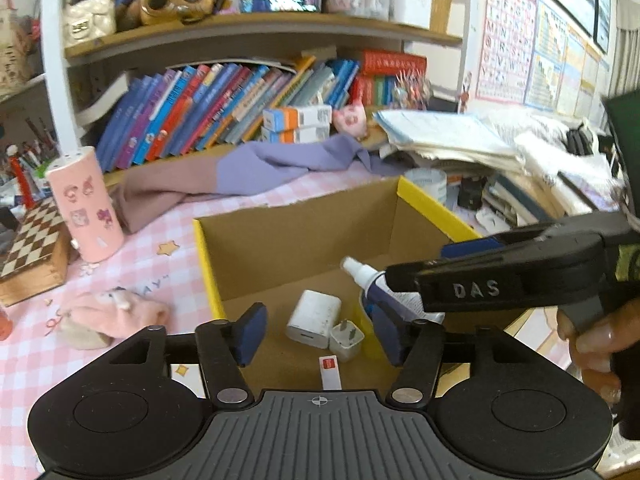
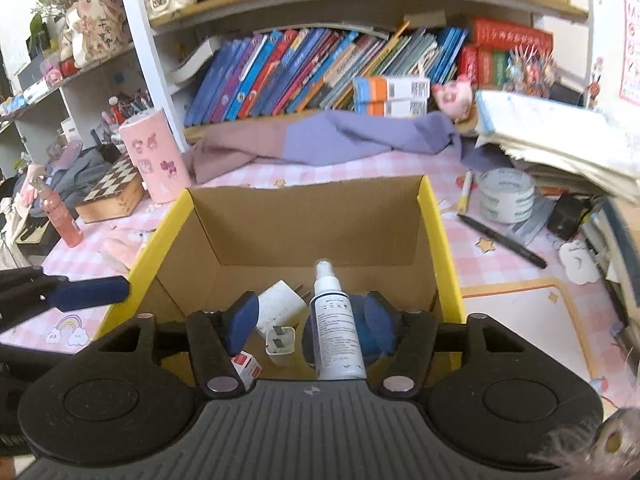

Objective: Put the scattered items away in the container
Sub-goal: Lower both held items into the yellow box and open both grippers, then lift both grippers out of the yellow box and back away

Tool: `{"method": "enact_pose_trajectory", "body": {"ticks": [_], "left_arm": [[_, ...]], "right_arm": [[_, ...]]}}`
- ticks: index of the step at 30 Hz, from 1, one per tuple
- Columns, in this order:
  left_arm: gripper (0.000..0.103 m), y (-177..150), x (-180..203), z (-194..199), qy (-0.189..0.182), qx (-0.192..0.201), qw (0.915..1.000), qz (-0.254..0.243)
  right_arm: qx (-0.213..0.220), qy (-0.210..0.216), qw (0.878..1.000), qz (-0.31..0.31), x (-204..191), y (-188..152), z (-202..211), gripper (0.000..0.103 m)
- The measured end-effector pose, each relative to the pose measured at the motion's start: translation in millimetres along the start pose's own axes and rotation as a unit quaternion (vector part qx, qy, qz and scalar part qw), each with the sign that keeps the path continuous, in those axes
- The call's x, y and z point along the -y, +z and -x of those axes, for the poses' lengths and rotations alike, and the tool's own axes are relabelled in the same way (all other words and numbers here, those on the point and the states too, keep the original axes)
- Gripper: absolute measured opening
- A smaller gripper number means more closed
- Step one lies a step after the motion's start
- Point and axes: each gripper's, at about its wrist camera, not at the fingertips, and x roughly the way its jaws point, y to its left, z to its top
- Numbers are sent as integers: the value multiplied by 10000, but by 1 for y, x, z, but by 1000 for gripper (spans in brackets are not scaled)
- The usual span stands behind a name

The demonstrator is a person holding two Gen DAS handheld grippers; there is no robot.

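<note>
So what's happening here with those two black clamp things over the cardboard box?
A person is tidying desk clutter into the cardboard box with a handheld gripper in each hand. Both the left gripper and the right gripper hang over the box with jaws apart, gripping nothing. Inside already lie a spray bottle, a big white charger, a smaller white plug and a small red-and-white box. A pink plush, a tape roll and a black pen are still out on the desk.
</note>
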Motion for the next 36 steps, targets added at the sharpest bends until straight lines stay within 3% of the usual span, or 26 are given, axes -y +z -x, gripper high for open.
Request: {"method": "enact_pose_trajectory", "body": {"ticks": [15, 36], "left_arm": [[67, -26, -3, 42, -107, 269, 9994, 176], [70, -91, -36, 125, -463, 128, 9988, -47]], "right_arm": [[623, -519, 9967, -63, -29, -37, 57, 64], [518, -934, 9940, -244, -122, -115, 114, 67]]}}
